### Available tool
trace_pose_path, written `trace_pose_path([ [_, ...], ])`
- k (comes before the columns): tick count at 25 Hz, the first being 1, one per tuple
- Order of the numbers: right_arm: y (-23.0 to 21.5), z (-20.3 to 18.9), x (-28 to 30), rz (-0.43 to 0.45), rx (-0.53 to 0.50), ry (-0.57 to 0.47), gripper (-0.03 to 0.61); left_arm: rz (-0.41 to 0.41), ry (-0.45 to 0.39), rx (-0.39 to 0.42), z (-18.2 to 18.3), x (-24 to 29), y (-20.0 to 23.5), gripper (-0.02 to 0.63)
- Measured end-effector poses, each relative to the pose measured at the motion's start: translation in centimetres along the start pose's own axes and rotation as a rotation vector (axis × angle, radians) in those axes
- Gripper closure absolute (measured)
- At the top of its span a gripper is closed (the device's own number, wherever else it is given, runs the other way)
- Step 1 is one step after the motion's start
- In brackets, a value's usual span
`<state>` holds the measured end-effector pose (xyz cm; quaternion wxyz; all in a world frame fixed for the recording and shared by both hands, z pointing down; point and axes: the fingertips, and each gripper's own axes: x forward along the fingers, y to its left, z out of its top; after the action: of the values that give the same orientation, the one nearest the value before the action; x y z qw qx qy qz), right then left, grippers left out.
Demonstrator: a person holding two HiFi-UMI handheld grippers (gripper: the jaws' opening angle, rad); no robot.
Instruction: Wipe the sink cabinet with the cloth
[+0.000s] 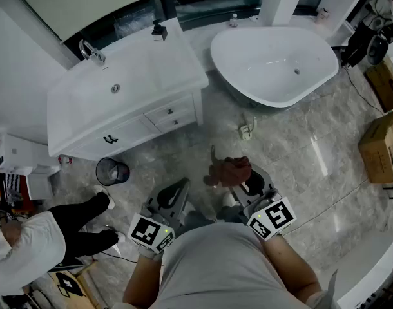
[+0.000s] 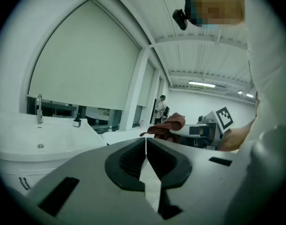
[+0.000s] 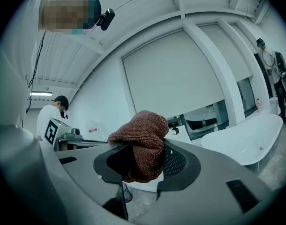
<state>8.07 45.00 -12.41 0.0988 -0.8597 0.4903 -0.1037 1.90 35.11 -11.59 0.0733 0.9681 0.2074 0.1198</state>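
The white sink cabinet (image 1: 119, 118) with basin and chrome tap (image 1: 90, 50) stands ahead at the left; it also shows in the left gripper view as the sink cabinet (image 2: 35, 149). My right gripper (image 1: 237, 177) is shut on a reddish-brown cloth (image 1: 229, 170), bunched between its jaws as the cloth (image 3: 144, 144). The cloth (image 2: 167, 125) hangs to the right in the left gripper view. My left gripper (image 1: 178, 187) is held low over the floor, well short of the cabinet; its jaws are shut and hold nothing.
A white freestanding bathtub (image 1: 274, 60) stands at the right of the cabinet. A dark waste bin (image 1: 111, 171) sits on the marble floor below the cabinet. A person in a white top (image 1: 29, 253) is at the lower left. Cardboard boxes (image 1: 383, 143) sit at the right edge.
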Motion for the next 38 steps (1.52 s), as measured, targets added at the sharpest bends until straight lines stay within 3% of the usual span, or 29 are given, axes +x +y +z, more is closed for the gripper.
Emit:
trace_pose_path([
  [10, -2.1, 0.3, -0.7, 0.084, 0.058, 0.009, 0.436, 0.044, 0.001, 0.001, 0.1, 2.0, -1.5, 0.601],
  [22, -5.5, -1.3, -0.4, 0.18, 0.119, 0.097, 0.436, 0.189, 0.022, -0.072, -2.3, 3.1, -3.4, 0.601],
  [28, -3.8, -3.1, 3.6, 0.215, 0.126, 0.157, 0.436, 0.258, 0.016, -0.12, -3.5, 0.4, 0.9, 0.601],
  [38, -1.5, -4.9, 15.5, 0.235, 0.128, 0.258, 0.436, 0.32, -0.01, -0.18, -3.0, -2.3, 13.3, 0.601],
])
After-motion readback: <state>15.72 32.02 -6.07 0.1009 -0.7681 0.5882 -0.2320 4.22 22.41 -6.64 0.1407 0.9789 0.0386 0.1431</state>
